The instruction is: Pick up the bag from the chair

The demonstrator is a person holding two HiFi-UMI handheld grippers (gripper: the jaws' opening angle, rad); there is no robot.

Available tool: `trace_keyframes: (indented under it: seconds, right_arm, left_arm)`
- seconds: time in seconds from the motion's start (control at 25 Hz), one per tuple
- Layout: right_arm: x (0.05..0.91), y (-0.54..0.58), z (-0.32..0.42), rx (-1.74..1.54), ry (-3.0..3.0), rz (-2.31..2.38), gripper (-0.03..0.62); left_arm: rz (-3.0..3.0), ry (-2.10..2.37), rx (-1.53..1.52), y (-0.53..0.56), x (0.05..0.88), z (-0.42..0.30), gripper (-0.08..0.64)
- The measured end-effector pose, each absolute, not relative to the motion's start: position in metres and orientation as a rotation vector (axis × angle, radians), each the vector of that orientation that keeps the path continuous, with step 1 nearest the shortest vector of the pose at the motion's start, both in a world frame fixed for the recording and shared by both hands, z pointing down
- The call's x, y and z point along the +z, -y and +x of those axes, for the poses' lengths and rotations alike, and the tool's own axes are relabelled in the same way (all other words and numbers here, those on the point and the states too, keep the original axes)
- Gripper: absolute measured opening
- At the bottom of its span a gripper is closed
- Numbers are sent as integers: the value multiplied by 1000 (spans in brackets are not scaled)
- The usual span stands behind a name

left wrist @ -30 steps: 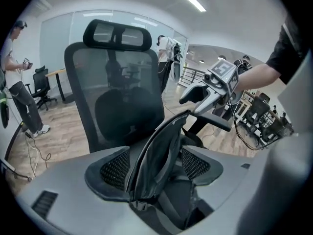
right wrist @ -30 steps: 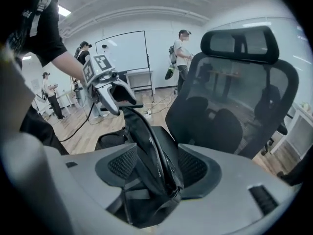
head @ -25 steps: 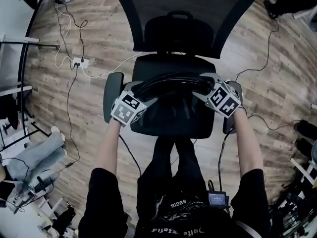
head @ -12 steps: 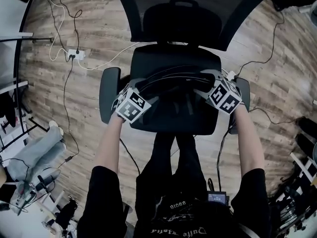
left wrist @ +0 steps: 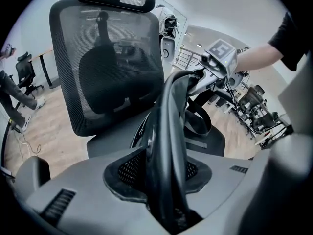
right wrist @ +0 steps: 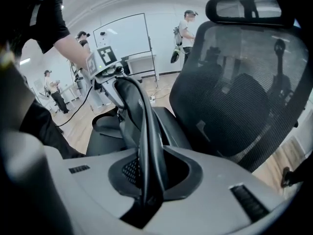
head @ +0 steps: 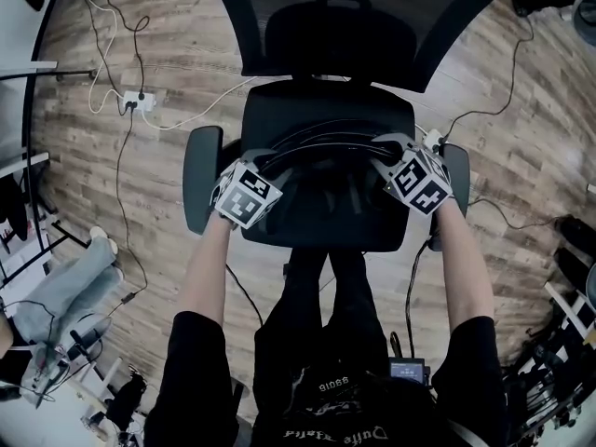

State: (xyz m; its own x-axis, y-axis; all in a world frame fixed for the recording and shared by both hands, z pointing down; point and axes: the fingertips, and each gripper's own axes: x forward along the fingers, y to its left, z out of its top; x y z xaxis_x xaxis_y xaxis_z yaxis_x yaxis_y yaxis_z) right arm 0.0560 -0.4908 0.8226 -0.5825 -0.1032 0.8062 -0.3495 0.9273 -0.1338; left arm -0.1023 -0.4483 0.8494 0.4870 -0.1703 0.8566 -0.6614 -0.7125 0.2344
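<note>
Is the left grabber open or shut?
Shut: in its own view the left gripper pinches the bag, its black edge between the jaws.

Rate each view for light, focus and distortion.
Head view: dim and barrel-warped, floorboards bow at the edges, the black bag barely separates from the black chair. Left gripper view: fisheye, black corners, strap soft close to the left tongs. Right gripper view: same warp, bright whiteboard behind.

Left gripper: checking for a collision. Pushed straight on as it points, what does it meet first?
The bag it grips; beyond that, probably the right gripper, though depth is unclear.
</note>
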Motion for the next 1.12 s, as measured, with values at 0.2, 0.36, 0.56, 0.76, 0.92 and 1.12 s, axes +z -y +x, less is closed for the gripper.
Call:
trace_keyframes:
  seconds: [0.2, 0.36, 0.56, 0.76, 0.92, 1.12]
  right_arm:
    - [822, 491, 54, 396, 2199, 376, 49]
    - [817, 491, 53, 408, 2196, 361, 46]
    - [800, 490, 56, 406, 2198, 377, 46]
    - [775, 485, 57, 379, 2217, 418, 46]
    - [748, 481, 61, 355, 2227, 436, 46]
    - [713, 473, 63, 329, 2231, 442, 46]
  left_arm:
    - [2172, 739, 1160, 449, 848, -103, 107]
    - [2181, 762, 1131, 454, 840, -102, 100]
    - [2165, 774, 1134, 451, 829, -103, 98]
    - [2186, 810, 1140, 454, 801, -102, 98]
    - [2193, 837, 1141, 453, 777, -101, 98]
    - [2199, 857, 1134, 446, 742, -99, 98]
